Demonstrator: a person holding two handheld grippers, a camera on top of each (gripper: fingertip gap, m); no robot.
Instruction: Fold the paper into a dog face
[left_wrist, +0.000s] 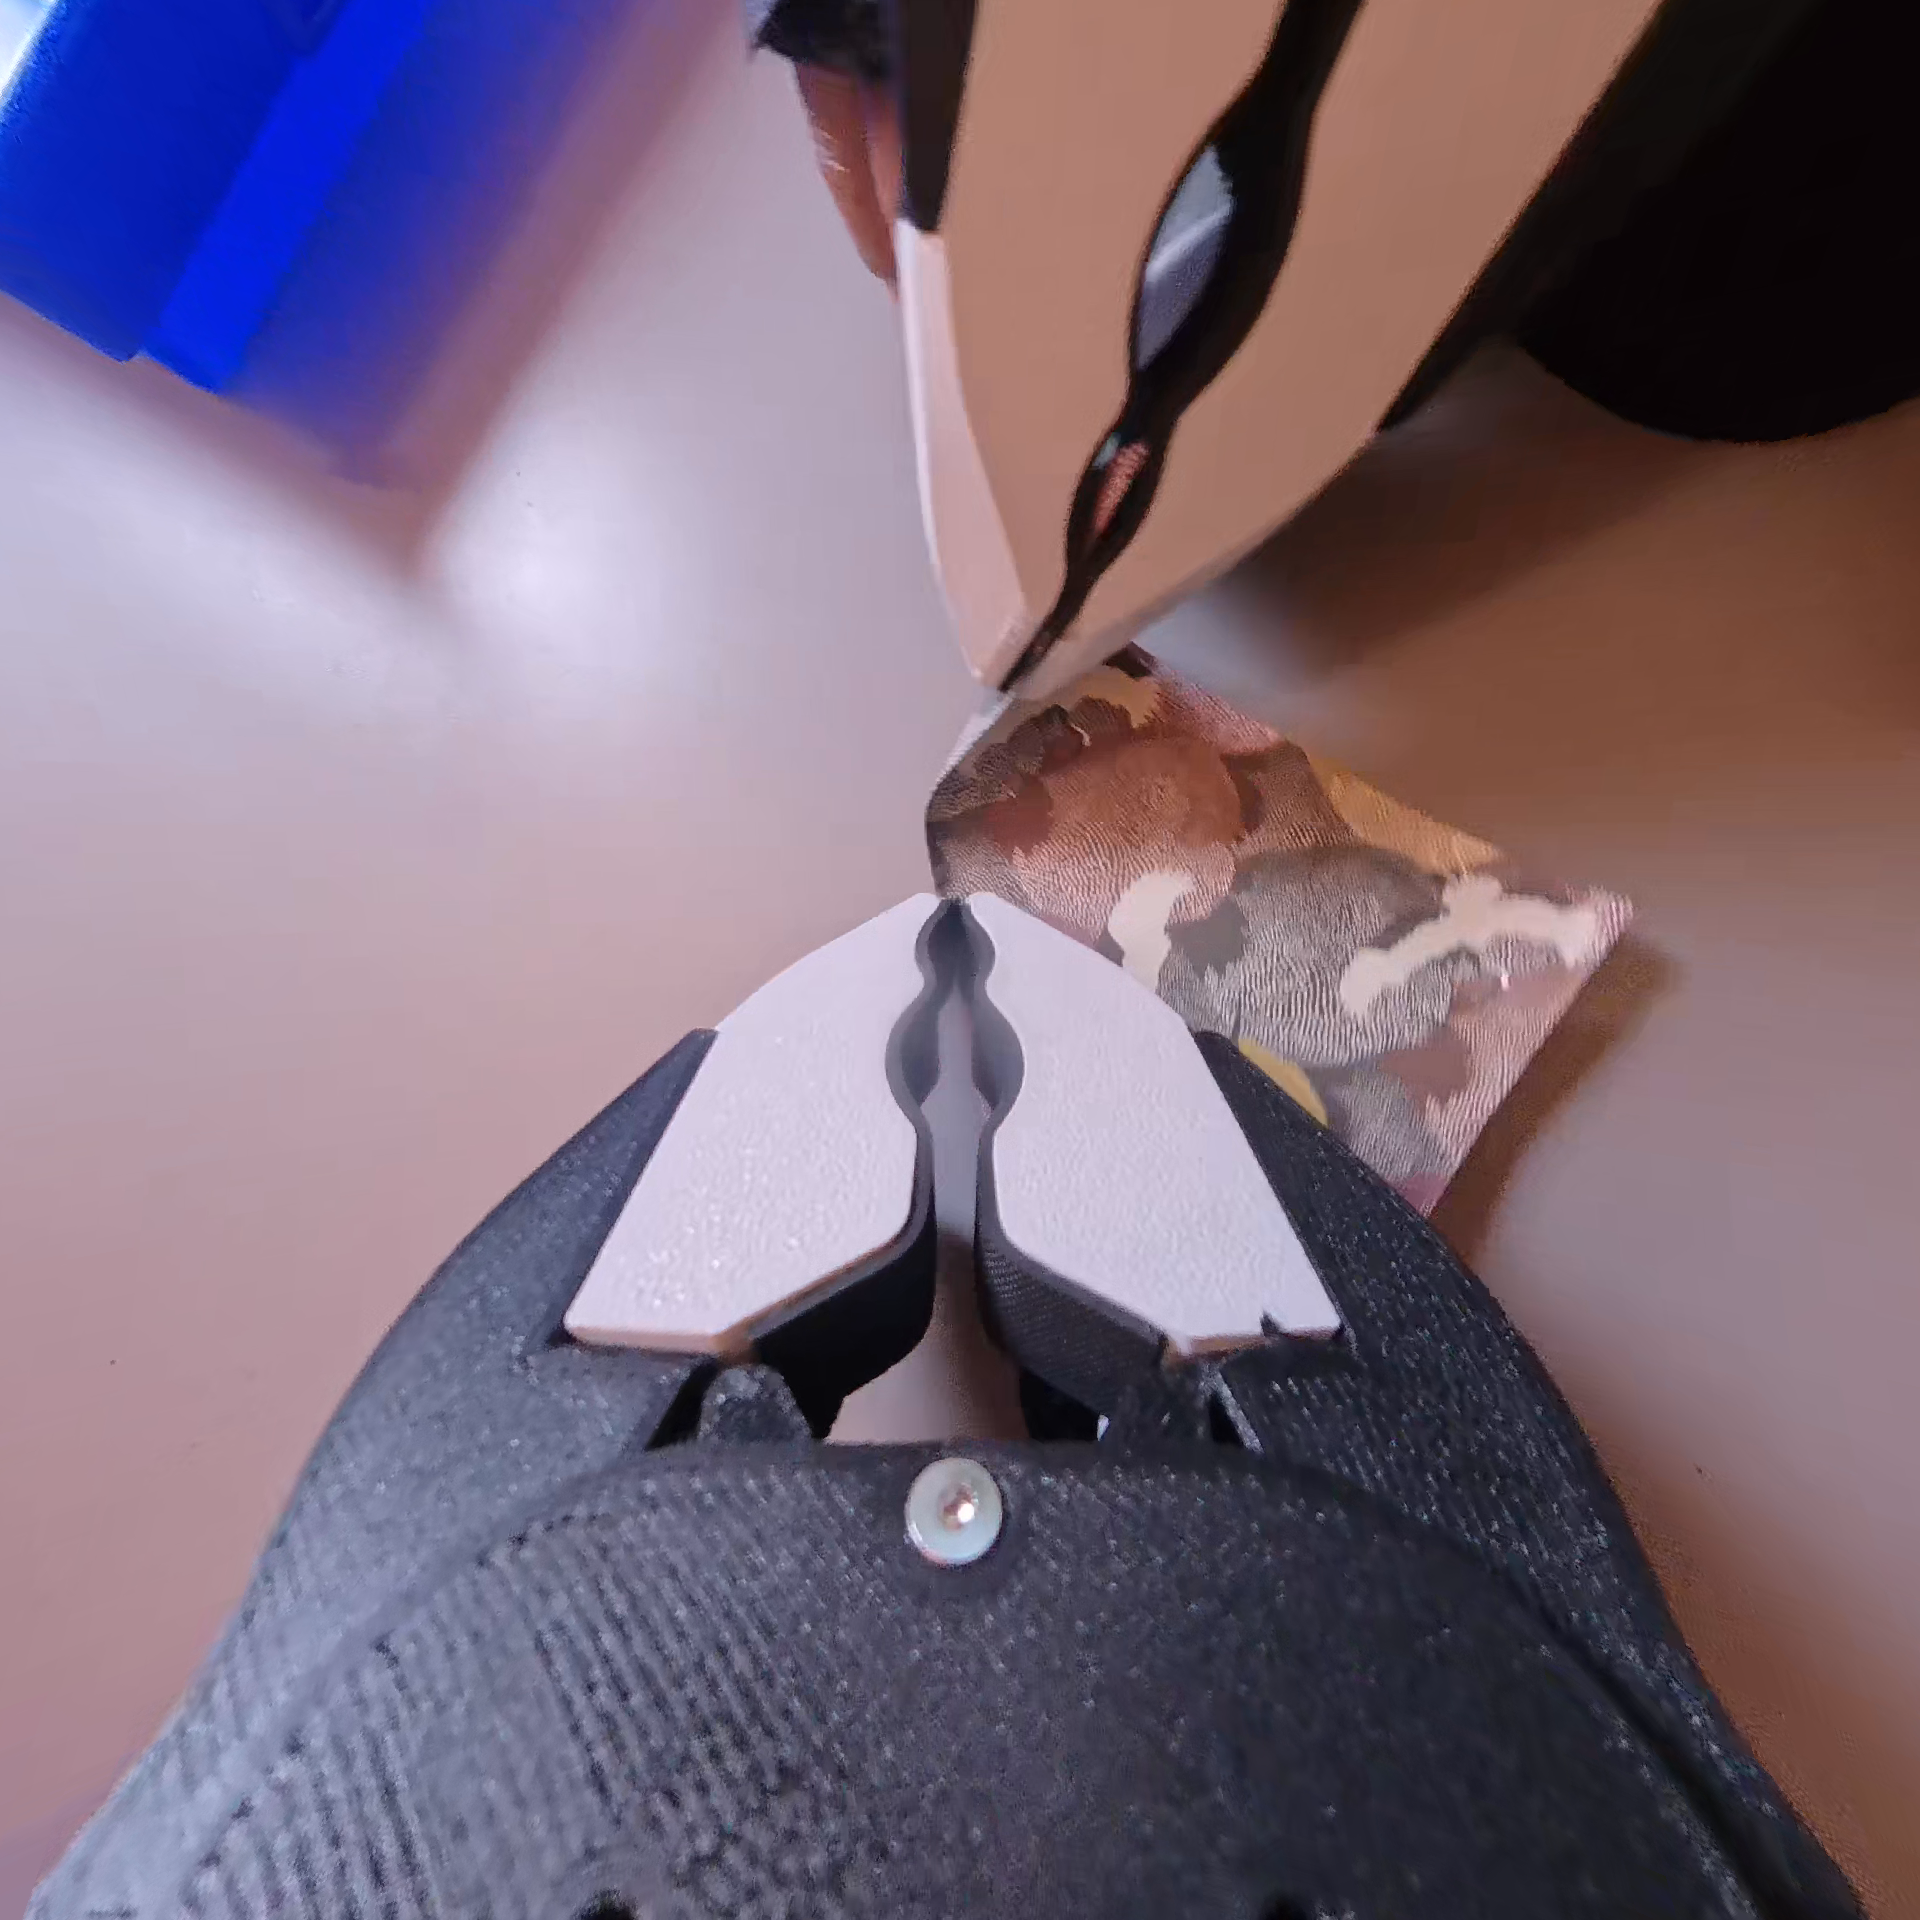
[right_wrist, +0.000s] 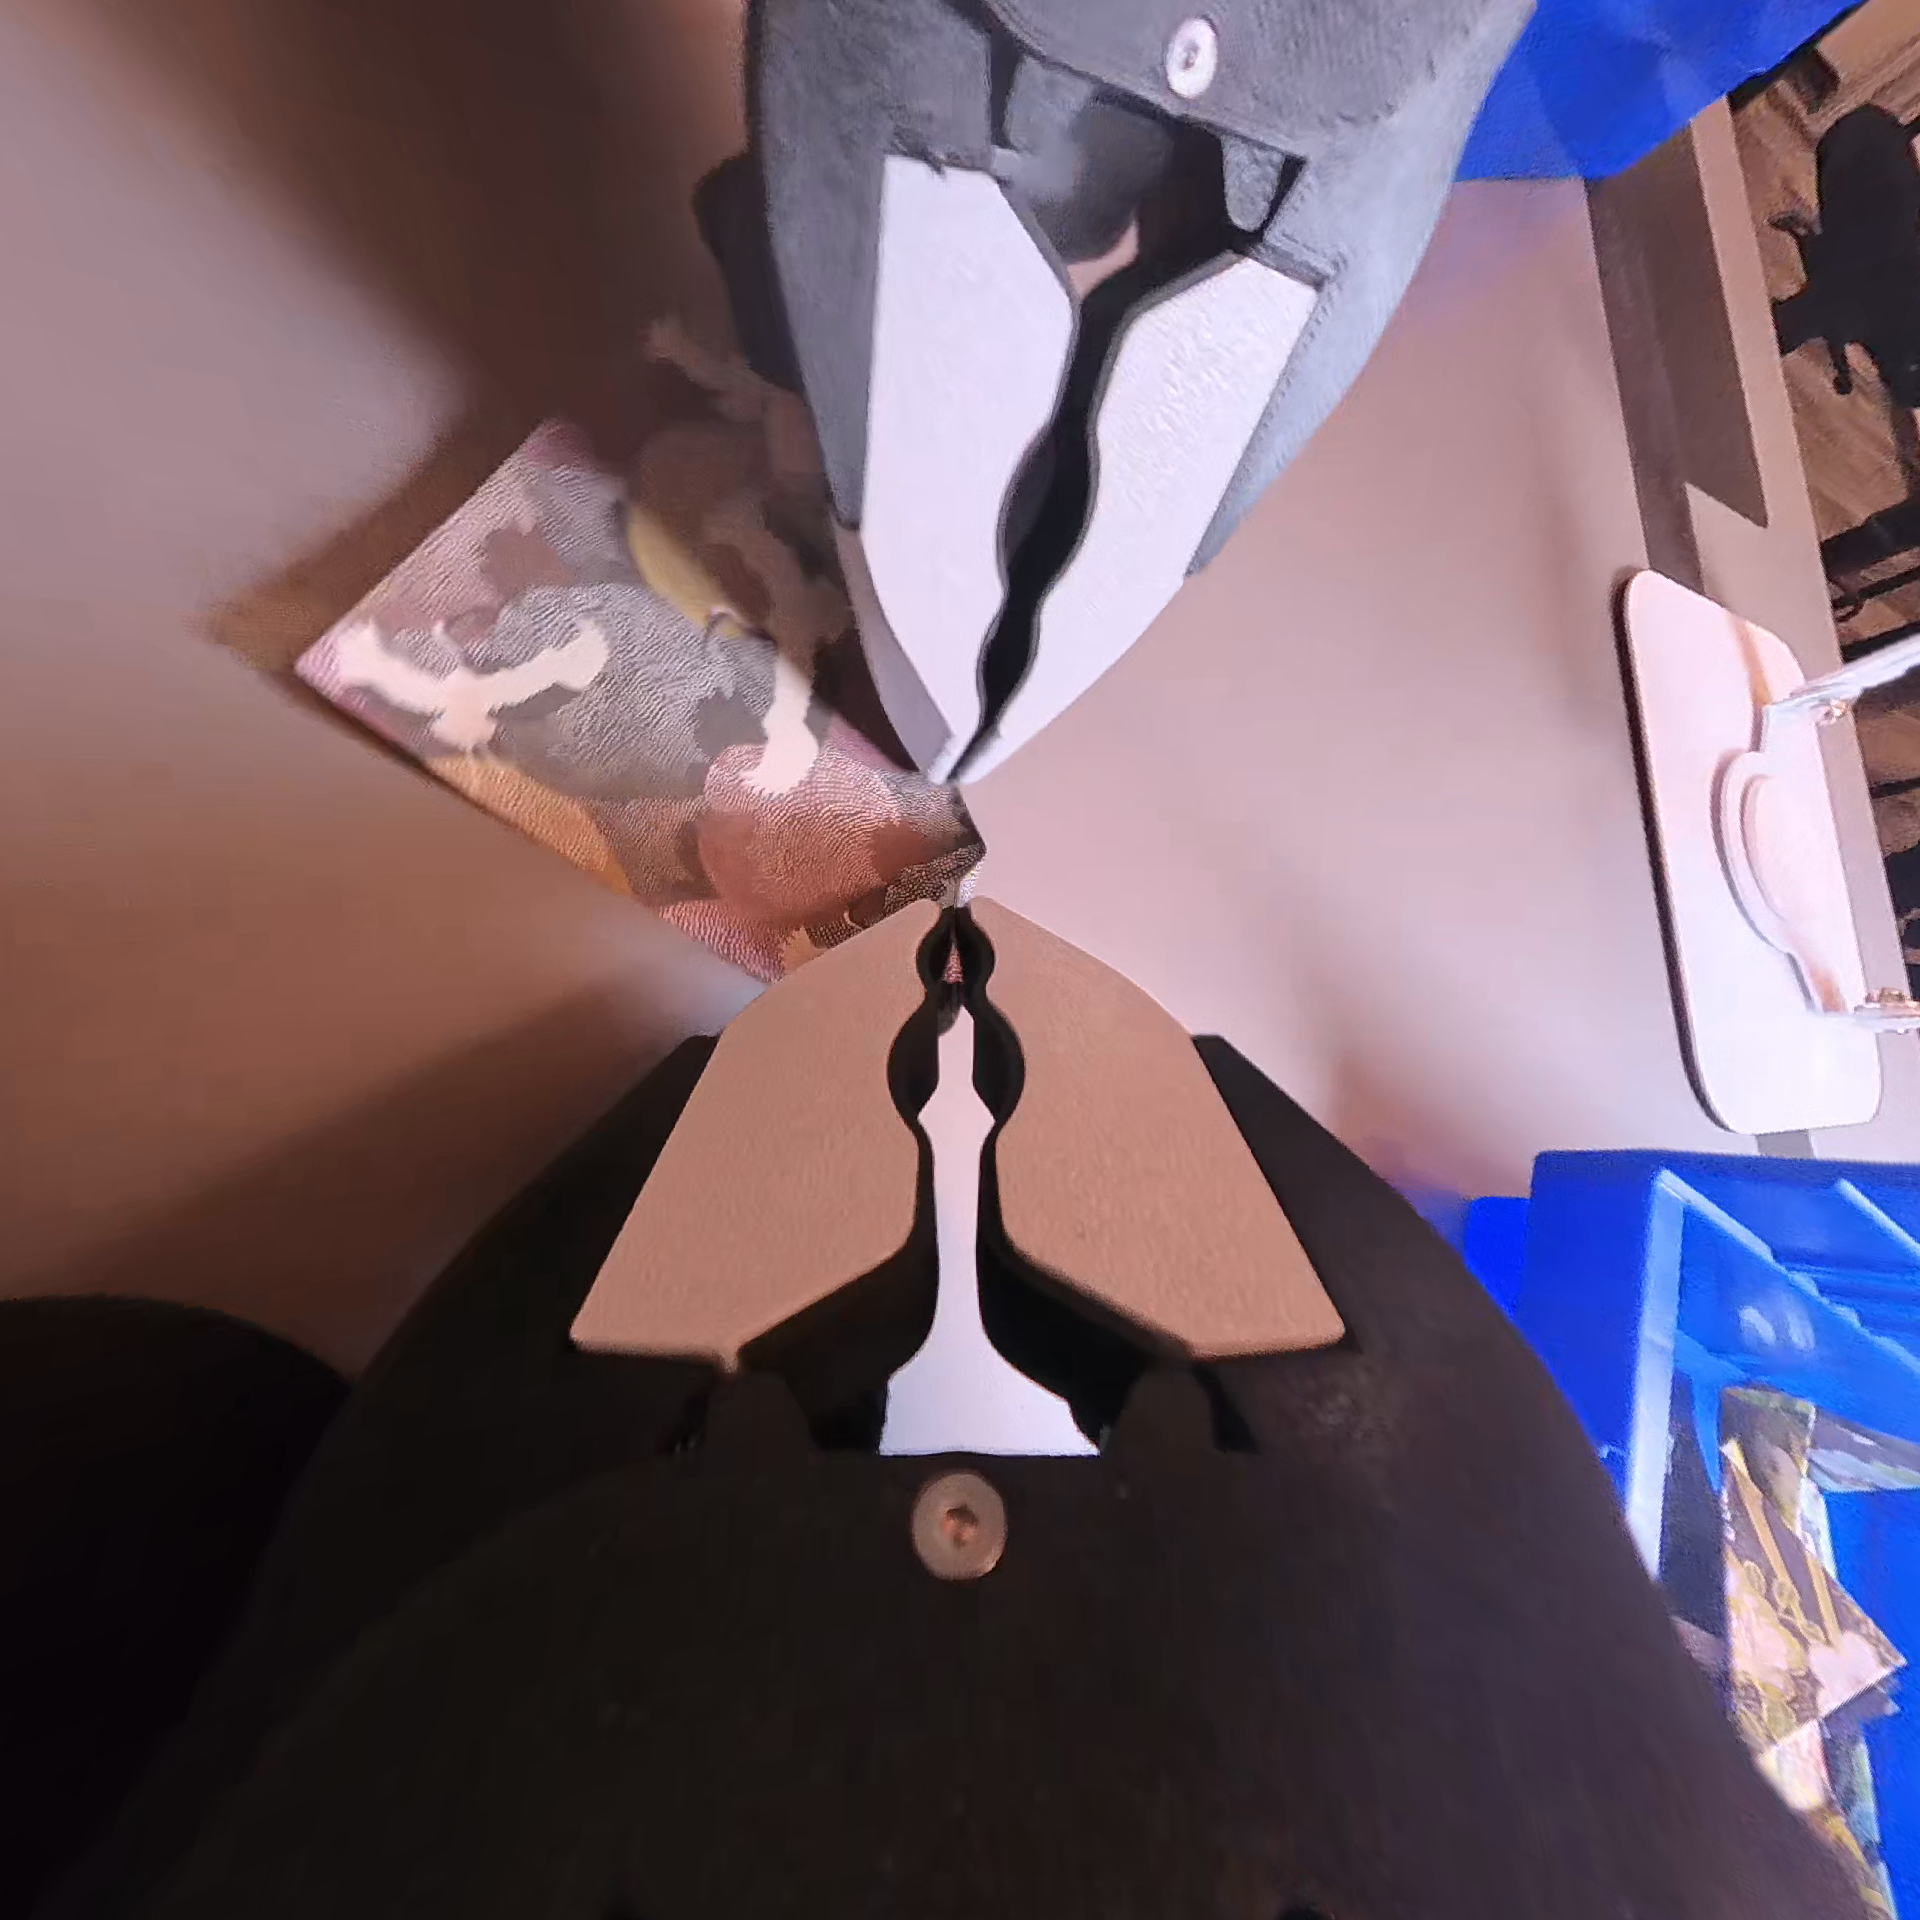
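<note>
The patterned paper (left_wrist: 1278, 914), printed in brown, grey and cream, lies folded on the tan table; it also shows in the right wrist view (right_wrist: 582, 707). My right gripper (right_wrist: 956, 920) is shut on the paper's near corner, and a strip of the pattern shows between its jaws. In the left wrist view it comes down from above (left_wrist: 1000, 675) and lifts that corner. My left gripper (left_wrist: 951, 912) is shut, with its tips against the paper's edge just below the lifted corner; no paper shows between its jaws. In the right wrist view it reaches in from the top (right_wrist: 956, 771).
A blue bin (right_wrist: 1704, 1330) holding several patterned sheets (right_wrist: 1797, 1621) stands at the right. A white flat stand (right_wrist: 1745, 862) lies near the table edge. Another blue box (left_wrist: 208, 177) is at the far left. A dark sleeve (left_wrist: 1756, 208) is beside the right gripper. Spacing between my two grippers at the tips: around 4 cm.
</note>
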